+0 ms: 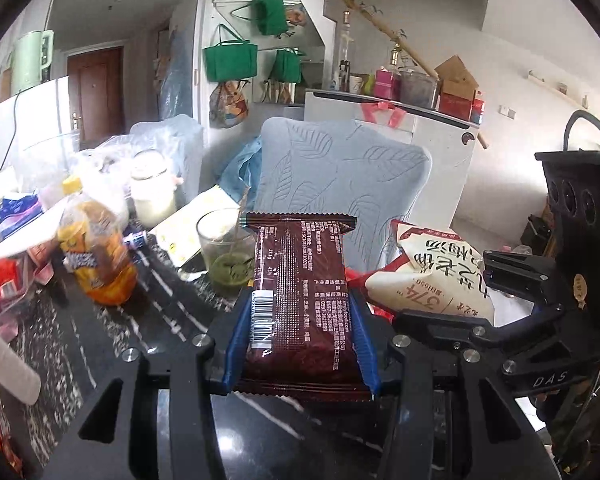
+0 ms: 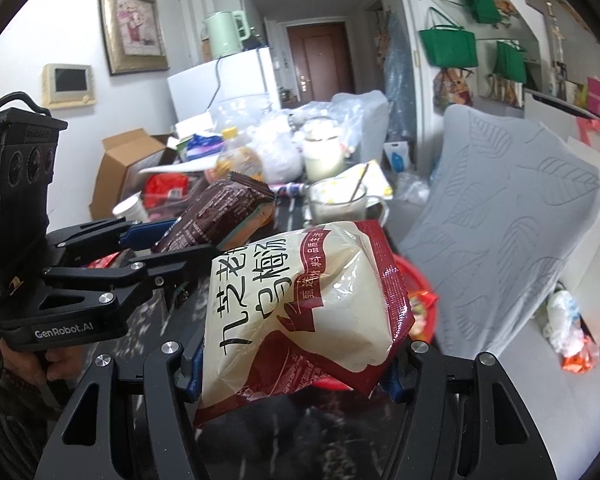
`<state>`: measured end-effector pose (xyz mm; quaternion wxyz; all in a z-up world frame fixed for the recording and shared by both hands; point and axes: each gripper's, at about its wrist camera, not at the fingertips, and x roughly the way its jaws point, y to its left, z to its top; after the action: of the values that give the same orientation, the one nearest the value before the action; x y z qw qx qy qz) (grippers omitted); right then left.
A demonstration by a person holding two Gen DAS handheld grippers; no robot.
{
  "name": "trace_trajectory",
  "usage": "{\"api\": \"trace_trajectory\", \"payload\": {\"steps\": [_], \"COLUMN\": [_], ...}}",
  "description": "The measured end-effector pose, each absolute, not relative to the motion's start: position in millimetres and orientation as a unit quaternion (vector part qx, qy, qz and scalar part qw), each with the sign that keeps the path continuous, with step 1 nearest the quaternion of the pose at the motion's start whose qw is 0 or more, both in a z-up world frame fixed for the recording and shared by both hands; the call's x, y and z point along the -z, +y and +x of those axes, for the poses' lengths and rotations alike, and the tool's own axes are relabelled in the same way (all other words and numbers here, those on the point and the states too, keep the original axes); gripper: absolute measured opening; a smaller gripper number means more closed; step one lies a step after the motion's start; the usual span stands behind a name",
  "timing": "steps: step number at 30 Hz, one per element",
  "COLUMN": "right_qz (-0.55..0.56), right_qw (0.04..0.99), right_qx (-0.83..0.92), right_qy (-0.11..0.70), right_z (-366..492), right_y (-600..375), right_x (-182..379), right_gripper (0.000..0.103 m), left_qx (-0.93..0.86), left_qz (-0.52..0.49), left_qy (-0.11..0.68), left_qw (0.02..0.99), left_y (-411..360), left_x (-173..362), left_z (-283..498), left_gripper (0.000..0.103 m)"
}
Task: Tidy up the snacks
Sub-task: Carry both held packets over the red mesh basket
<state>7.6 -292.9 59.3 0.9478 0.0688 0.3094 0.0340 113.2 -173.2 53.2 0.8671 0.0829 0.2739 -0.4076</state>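
Note:
My left gripper (image 1: 302, 312) is shut on a dark brown snack bar wrapper (image 1: 300, 288), which stands upright between the blue pads above the dark marble table (image 1: 100, 344). My right gripper (image 2: 292, 356) is shut on a white and red snack bag with Chinese print (image 2: 296, 300), lifted over a red basket (image 2: 424, 312). The right gripper with its bag (image 1: 432, 276) shows at the right of the left wrist view. In the right wrist view the left gripper (image 2: 168, 236) holds the brown wrapper (image 2: 220, 208) at the left.
The table's far side is crowded: an orange drink bottle (image 1: 96, 256), a glass with green drink and a straw (image 1: 228, 252), a white jar (image 1: 152, 192), plastic bags and packets. A grey chair back (image 1: 340, 176) stands behind the table. A white cup (image 1: 4, 360) lies at the left.

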Motion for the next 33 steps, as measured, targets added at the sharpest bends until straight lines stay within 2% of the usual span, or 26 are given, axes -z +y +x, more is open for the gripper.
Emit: {"api": "trace_trajectory", "payload": {"steps": [15,23,33], "right_qz": [0.071,0.071,0.063], "right_qw": [0.939,0.929,0.919], "right_qx": [0.007,0.023,0.03], "right_qy": [0.337,0.363,0.388], "right_z": [35.6,54.4,73.1], "right_y": [-328.9,-335.0,-331.7], "right_x": [-37.5,-16.9,3.8], "right_gripper": [0.064,0.064,0.064], "left_qx": [0.4,0.39,0.379], "left_qz": [0.114,0.128,0.108], "left_qy": [0.316,0.369,0.365], "left_qw": [0.853,0.834,0.843], "left_y": [-221.4,-236.2,-229.8], "left_x": [-20.3,18.7,25.1], "left_z": [140.4,156.4,163.7], "left_gripper": [0.045,0.045,0.046]}}
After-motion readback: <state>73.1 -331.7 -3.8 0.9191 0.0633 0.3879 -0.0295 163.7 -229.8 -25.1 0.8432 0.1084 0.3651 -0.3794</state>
